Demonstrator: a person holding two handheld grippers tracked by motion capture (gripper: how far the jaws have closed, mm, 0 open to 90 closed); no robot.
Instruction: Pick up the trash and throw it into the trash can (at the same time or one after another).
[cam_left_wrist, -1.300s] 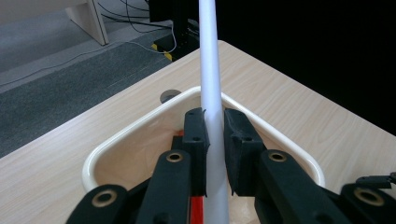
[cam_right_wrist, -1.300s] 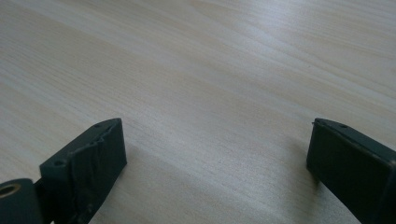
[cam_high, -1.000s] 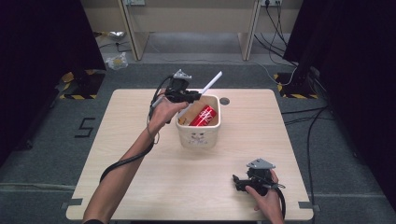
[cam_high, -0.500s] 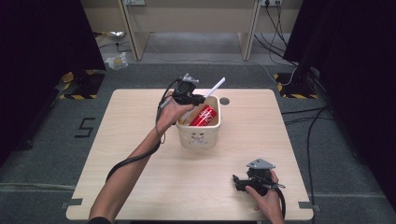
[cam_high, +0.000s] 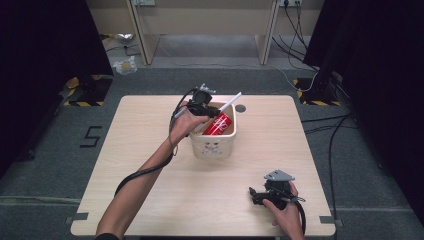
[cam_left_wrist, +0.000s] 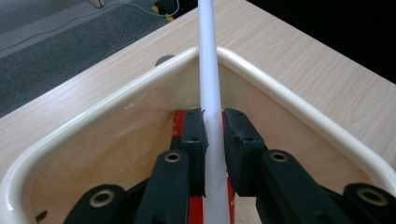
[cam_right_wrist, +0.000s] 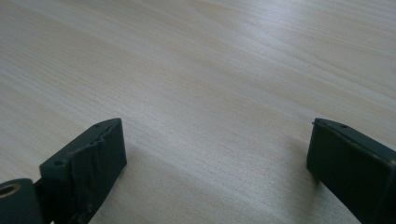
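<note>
A cream plastic bin (cam_high: 214, 145) stands mid-table with a red can (cam_high: 218, 124) lying inside. My left gripper (cam_high: 214, 113) is over the bin's back left rim, shut on a long white stick (cam_high: 230, 104) that slants up and right past the far rim. In the left gripper view the white stick (cam_left_wrist: 209, 79) runs between the black jaws, my left gripper (cam_left_wrist: 214, 122) sits inside the bin (cam_left_wrist: 299, 112), and the red can (cam_left_wrist: 196, 209) shows beneath. My right gripper (cam_high: 253, 194) rests low near the table's front right; in its own view my right gripper (cam_right_wrist: 215, 140) is open over bare wood.
The wooden table (cam_high: 140, 125) has bare room left of the bin and along the front. A small round hole (cam_high: 240, 108) lies behind the bin. Cables (cam_high: 330, 125) trail on the grey floor at the right, and desk legs (cam_high: 140, 30) stand beyond.
My left gripper has moved right and down with the white stick, from the bin's left rim to over its inside. The right gripper has not moved.
</note>
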